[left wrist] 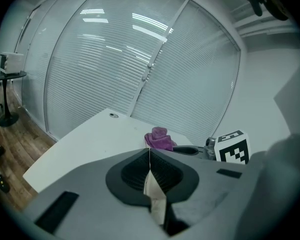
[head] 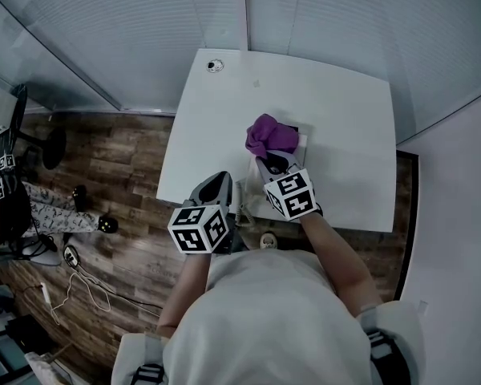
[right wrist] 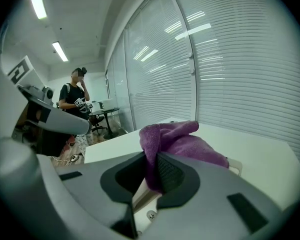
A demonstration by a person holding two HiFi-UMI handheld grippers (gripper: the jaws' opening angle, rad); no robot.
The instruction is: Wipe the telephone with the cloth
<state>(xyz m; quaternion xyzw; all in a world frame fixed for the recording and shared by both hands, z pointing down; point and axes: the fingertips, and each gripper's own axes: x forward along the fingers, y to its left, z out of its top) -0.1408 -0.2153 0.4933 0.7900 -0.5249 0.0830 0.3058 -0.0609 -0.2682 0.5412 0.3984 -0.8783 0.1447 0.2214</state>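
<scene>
A purple cloth (head: 266, 135) lies bunched on the telephone (head: 302, 139), which sits mid-table and shows only as a dark and white edge beside the cloth. My right gripper (head: 271, 160) is shut on the near end of the purple cloth (right wrist: 177, 141), which fills the gap between its jaws and drapes forward over the phone's white corner (right wrist: 235, 165). My left gripper (head: 220, 180) is shut with nothing clearly held, to the left of the right one at the table's near edge. From it I see the cloth (left wrist: 160, 138) and a dark part of the telephone (left wrist: 189, 150) ahead.
The white table (head: 224, 119) has a round cable hole (head: 215, 66) at its far left corner and stands against a glass wall with blinds (head: 144, 30). A person (right wrist: 76, 98) stands in the background. Cables (head: 80, 289) lie on the wooden floor to the left.
</scene>
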